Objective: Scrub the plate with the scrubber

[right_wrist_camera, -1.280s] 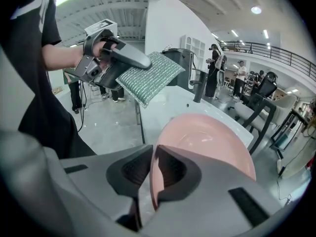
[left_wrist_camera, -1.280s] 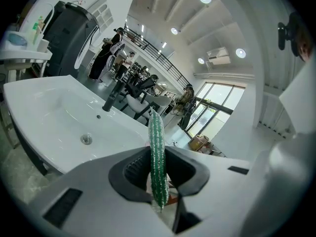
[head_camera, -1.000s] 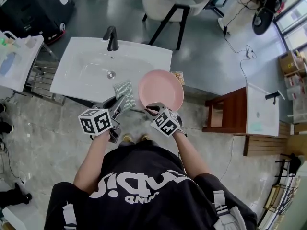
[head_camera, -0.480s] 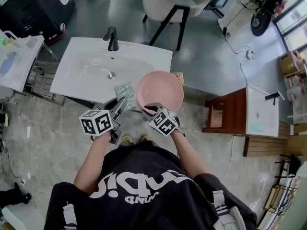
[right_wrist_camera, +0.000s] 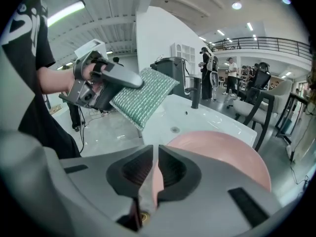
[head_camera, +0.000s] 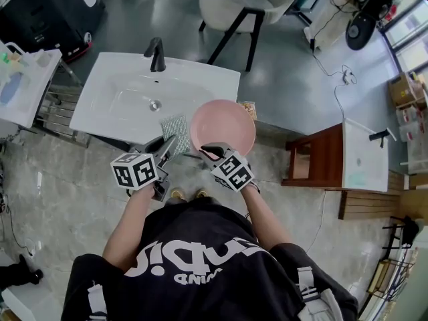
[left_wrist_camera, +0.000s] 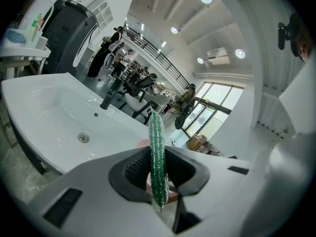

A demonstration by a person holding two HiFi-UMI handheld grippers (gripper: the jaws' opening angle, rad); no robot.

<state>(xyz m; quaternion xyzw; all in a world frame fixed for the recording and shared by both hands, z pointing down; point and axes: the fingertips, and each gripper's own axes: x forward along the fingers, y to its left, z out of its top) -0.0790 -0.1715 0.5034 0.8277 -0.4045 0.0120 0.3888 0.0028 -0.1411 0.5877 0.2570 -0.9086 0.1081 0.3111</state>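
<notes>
A pink plate hangs tilted over the right front corner of the white sink. My right gripper is shut on its near rim. Its jaws have just been closing, and the rim stays pinched between them. The plate's face spreads out beyond the jaws. My left gripper is shut on a green-and-silver scrubber, held just left of the plate without clear contact. Edge-on, the scrubber stands upright between the left jaws. From the right gripper view the scrubber hovers left of and above the plate.
A black faucet stands at the sink's back, with the drain in the basin. Behind the sink is a white chair. A wooden stool stands to the right, and a rack with bottles to the left.
The plate has shifted slightly left toward the scrubber, and the right gripper has risen a little and turned with it. The left gripper and scrubber have kept still.
</notes>
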